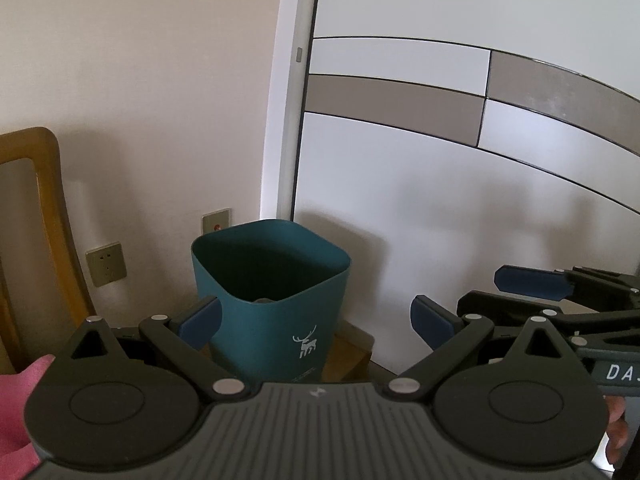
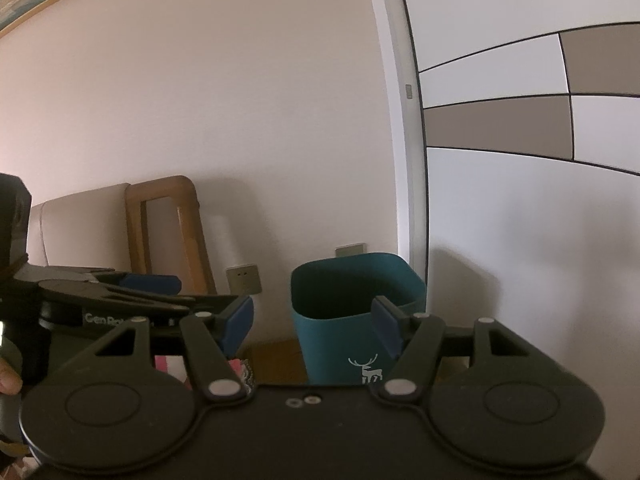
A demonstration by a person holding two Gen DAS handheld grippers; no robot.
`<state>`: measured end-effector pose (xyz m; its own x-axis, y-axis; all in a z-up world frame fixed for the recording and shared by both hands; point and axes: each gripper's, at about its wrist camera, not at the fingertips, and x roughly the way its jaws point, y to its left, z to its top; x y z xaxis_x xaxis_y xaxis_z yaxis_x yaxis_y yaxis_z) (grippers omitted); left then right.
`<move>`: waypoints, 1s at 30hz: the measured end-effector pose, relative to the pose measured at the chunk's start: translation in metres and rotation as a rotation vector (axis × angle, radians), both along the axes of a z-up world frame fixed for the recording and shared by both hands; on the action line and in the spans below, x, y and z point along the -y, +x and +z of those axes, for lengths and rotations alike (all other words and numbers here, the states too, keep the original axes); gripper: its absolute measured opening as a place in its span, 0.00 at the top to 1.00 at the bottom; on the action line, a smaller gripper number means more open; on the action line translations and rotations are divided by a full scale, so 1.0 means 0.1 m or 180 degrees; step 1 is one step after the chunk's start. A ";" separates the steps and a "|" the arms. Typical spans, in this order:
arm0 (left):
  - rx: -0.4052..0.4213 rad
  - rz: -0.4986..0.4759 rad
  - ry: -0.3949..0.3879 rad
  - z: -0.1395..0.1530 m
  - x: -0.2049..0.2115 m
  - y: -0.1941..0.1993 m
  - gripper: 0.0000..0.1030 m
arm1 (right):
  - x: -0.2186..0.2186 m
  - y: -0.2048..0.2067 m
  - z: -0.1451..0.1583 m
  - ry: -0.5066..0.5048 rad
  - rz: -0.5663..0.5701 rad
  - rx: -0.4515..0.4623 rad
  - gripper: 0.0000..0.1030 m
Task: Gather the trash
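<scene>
Trash is nowhere in sight; teal bin [image 1: 276, 300] stands ahead by the wall, apparently empty. Left gripper [image 1: 316, 322] and right gripper [image 2: 312, 326] hover with fingers spread, holding nothing, so collecting seems not yet begun

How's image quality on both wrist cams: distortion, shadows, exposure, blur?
Left wrist view: strong fisheye bowing of the door frame, dark corner vignette, soft shadows on the cabinet panels, teal trash bin sharp but its inside dark. Right wrist view: same bowing, dimmer foreground, the right gripper body nearly black, wooden chair slightly soft, no glare.
</scene>
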<state>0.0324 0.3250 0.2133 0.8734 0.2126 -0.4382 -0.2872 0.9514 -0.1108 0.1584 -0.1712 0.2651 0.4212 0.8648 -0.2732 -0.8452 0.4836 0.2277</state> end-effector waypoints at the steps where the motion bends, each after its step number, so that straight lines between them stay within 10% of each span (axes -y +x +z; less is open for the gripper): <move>1: 0.0003 0.0002 -0.0002 0.00 0.01 -0.01 0.02 | 0.01 0.00 0.00 0.0002 0.0002 -0.0003 0.37; 30: -0.0068 -0.0056 0.0070 -0.19 0.45 -0.28 0.02 | 0.37 -0.28 -0.26 0.0007 -0.0055 -0.0089 0.37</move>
